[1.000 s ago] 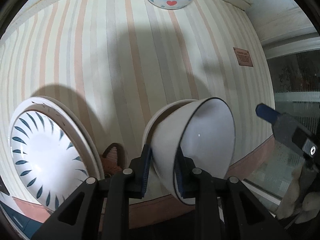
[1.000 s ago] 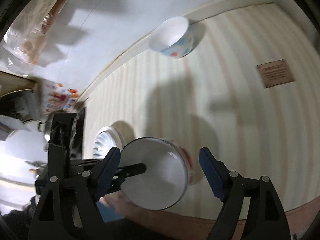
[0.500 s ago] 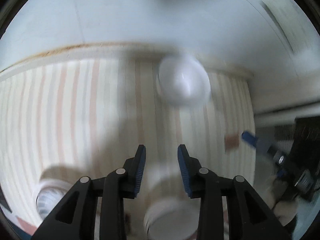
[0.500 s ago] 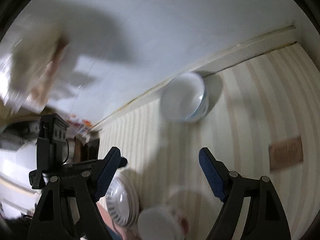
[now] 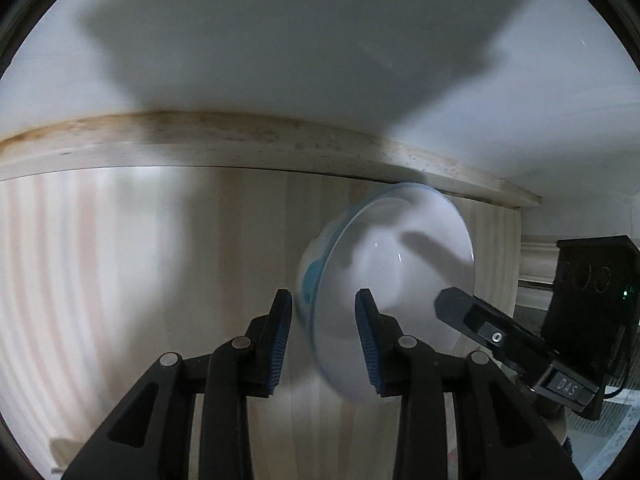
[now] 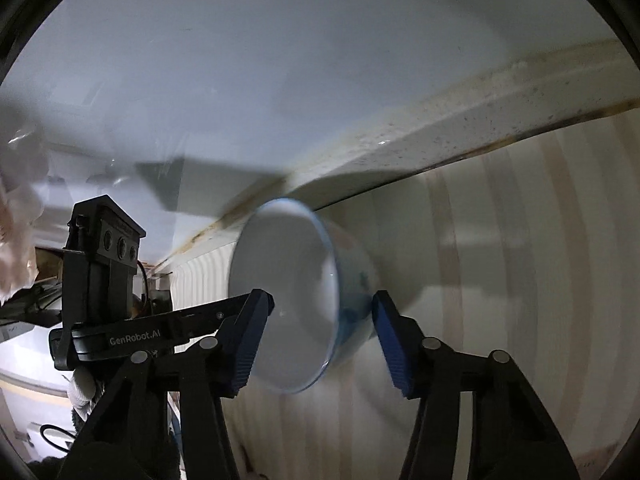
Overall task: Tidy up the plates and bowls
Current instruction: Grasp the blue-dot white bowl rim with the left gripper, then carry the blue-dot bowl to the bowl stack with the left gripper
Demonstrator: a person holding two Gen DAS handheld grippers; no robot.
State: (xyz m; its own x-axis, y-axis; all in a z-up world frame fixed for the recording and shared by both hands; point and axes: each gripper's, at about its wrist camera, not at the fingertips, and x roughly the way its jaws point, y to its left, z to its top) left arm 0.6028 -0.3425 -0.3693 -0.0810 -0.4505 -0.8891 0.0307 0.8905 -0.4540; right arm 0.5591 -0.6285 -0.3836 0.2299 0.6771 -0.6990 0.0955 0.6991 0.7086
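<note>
A white bowl [image 5: 396, 280] with blue marks on its outside sits on the striped tablecloth [image 5: 120, 280] close to the wall. My left gripper [image 5: 324, 336] is open, its two pads on either side of the bowl's near rim, with a gap to each pad. In the right wrist view the same bowl [image 6: 288, 292] lies between the pads of my right gripper [image 6: 320, 336], which is also open around its rim. The image is blurred by motion, so contact cannot be told.
A white wall [image 5: 320, 60] with a stained wooden trim strip [image 5: 200, 140] rises just behind the bowl. The other gripper's body [image 5: 560, 340] is at the right of the left wrist view. Clutter [image 6: 24, 240] lies at the far left of the right wrist view.
My left gripper has let go of the plain white bowl and moved forward to the patterned bowl by the wall. My right gripper has moved forward to the same bowl. The plate and plain bowl have left view.
</note>
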